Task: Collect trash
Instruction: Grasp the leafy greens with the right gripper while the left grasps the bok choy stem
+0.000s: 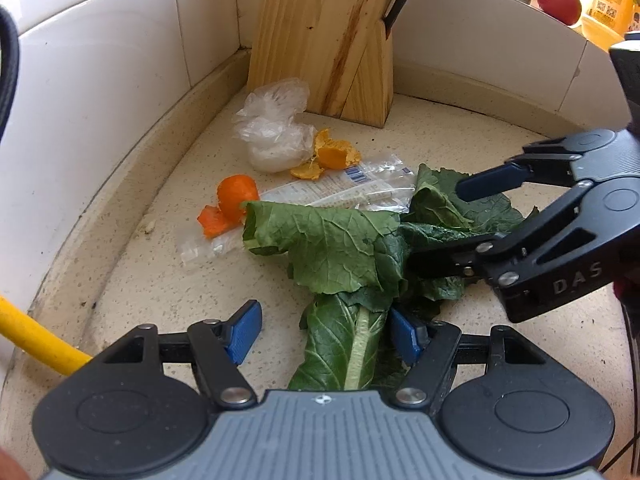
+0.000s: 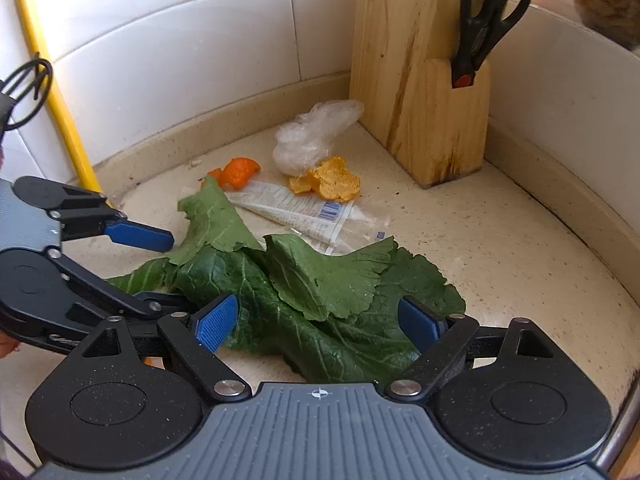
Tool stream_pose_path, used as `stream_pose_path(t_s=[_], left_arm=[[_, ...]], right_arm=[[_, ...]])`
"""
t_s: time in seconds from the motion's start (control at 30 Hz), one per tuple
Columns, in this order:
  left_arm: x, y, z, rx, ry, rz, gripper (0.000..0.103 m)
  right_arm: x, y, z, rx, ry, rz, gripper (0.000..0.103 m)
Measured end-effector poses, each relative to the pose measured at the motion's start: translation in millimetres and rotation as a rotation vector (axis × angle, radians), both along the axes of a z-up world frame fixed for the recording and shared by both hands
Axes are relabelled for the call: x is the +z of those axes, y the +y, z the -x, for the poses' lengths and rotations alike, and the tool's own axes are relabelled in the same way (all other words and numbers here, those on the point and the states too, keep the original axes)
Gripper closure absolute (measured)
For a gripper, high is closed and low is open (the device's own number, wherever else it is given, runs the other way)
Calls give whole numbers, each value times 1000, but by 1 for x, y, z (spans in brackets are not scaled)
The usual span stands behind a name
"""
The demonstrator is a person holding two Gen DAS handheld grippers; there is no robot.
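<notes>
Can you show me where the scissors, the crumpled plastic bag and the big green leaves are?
scissors point(image 2: 486, 12): right wrist view, on the black handles.
crumpled plastic bag point(image 2: 312, 136): right wrist view, on its middle.
green leaves point(image 1: 340, 248): left wrist view, on the top leaf's flat face.

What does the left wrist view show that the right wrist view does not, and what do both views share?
Only the left wrist view shows a red round thing on the ledge at the top right.

Only the right wrist view shows the whole black scissors in the knife block, and a black cable loop at the left edge.

Both show the green leaves, orange peels, plastic wrapper, crumpled bag, yellow pipe, and both open tools, left and right.
</notes>
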State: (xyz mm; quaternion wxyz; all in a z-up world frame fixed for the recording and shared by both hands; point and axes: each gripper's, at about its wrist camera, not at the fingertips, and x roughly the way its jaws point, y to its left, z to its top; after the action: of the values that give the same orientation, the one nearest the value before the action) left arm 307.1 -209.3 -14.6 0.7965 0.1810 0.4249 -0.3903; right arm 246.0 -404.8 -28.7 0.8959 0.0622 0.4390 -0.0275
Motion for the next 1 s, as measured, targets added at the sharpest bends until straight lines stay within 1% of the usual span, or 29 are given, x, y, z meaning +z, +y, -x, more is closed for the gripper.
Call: stream_pose_path(t_s=[0.17,0.23,0.37,0.43,0.47,0.5,0.57,0.7,0.8,0.87,0.9,1.0], left_arm=[[-1,7,-1,7,-1,-11,38],[0,11,0,5,4,-11,38],[0,17,1,1,16,-7,38],[0,18,3,-1,12,-11,38],[0,18,3,-3,13,-12,38],[0,18,4,-6,14,-10,38],[1,18,5,-16,16,-5,38],[2,14,8,-48,-3,-6,38],[2,4,8,-80,-23,-4,38],[-2,-8,8,-115,-33,-21,38],[-4,-14,8,-127,-39,-32,36],[-5,-24,5,-155,-44,-19,37]], right_arm=[[-3,-7,-12,24,-1,-60,12],[-5,-6,-18,45,3,-52,12],[-10,3,-25,82,30,-40,22],[-10,10,-25,82,43,3,30],[-8,11,-24,79,48,-4,40],[-5,10,-22,67,55,-28,53],[-2,4,-18,40,79,-82,68],[0,-5,-7,-5,112,-125,78],[8,-10,10,-24,110,-204,81],[15,-10,24,-43,115,-231,81],[18,-10,32,-52,118,-244,81],[25,-13,53,-94,132,-273,81]])
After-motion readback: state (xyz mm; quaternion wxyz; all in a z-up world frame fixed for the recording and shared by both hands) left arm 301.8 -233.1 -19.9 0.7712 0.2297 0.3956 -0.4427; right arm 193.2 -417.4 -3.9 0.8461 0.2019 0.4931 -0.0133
